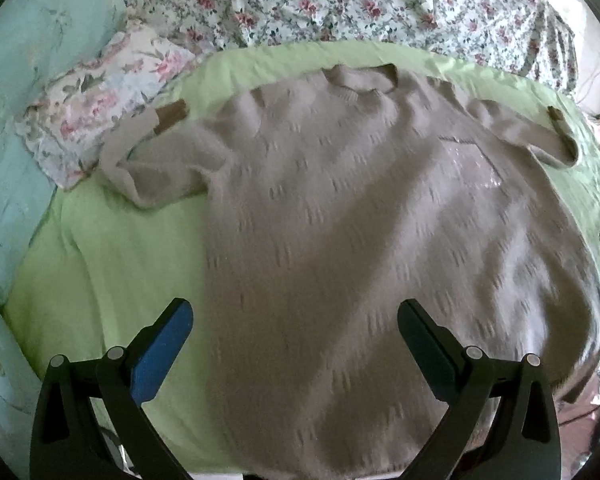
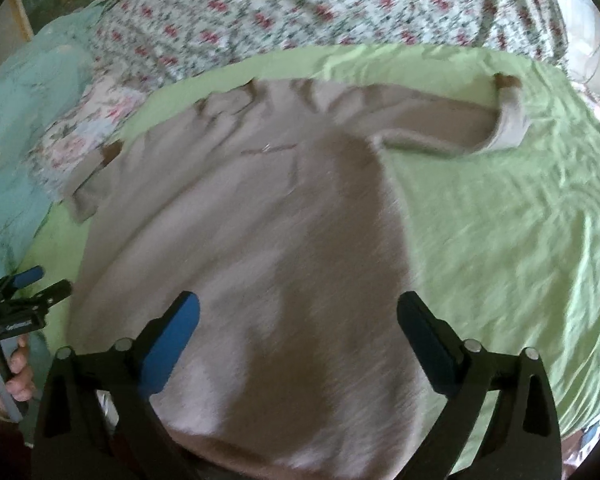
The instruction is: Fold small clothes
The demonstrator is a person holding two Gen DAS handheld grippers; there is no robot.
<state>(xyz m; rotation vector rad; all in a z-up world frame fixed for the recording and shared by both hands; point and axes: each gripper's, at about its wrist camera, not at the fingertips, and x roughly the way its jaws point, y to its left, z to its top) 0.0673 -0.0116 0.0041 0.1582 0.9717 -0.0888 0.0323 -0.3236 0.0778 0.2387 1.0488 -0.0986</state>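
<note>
On the light green sheet (image 2: 500, 220) lies a beige knitted sweater with brown-trimmed cuffs (image 1: 340, 220), spread flat, front up, both sleeves out to its sides and collar toward the floral quilt (image 1: 340, 0). Above the sweater's hem hover the left gripper (image 1: 294, 320) and right gripper (image 2: 298, 316), jaws wide, holding nothing. No fold looks made yet; sleeves and body are all left to fold.

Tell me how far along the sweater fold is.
Done: the sweater lies spread flat on the green sheet, sleeves out to the sides. In hand: nothing; the left tool and right tool are both open above its lower half. Left: every fold, sleeves first, then the body.
</note>
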